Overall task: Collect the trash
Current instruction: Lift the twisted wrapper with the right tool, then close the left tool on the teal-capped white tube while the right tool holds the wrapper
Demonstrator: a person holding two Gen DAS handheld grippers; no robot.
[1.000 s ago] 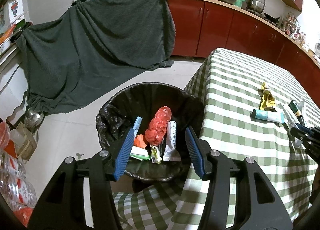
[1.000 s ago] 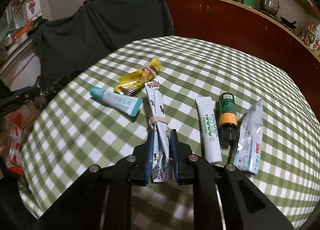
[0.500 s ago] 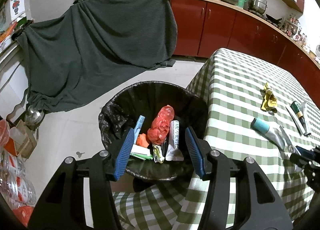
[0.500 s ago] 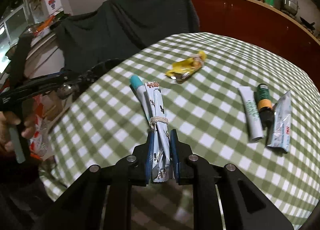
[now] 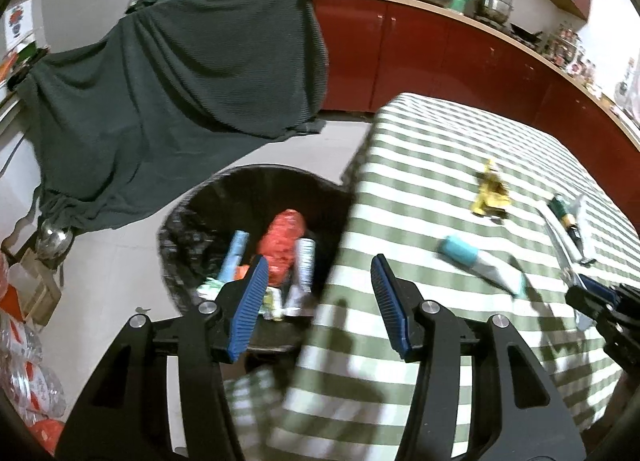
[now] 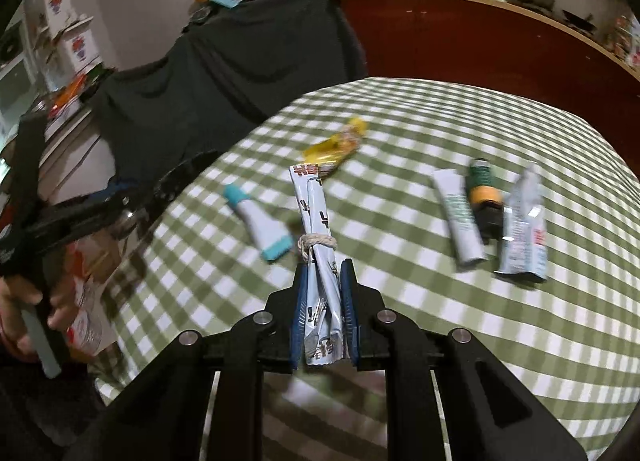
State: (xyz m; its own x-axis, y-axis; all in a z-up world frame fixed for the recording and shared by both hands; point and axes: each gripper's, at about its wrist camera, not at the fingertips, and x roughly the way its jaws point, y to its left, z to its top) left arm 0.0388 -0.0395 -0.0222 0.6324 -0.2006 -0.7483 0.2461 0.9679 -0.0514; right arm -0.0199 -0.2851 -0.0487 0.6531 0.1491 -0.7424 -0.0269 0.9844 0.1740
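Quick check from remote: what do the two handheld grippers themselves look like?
Both match: the left gripper and right gripper have matte black angular frames with cut-out openings, round silver pivot bolts, and blue ribbed pads lining the jaws. No cables or markings show.

A matt checked cloth [image 6: 420,113] covers the table, and a ribbed dark fabric [image 5: 172,101] drapes at upper left. The bin's black liner [image 5: 180,229] looks glossy, crinkled plastic; the cupboard fronts [image 5: 420,49] shine smooth red.
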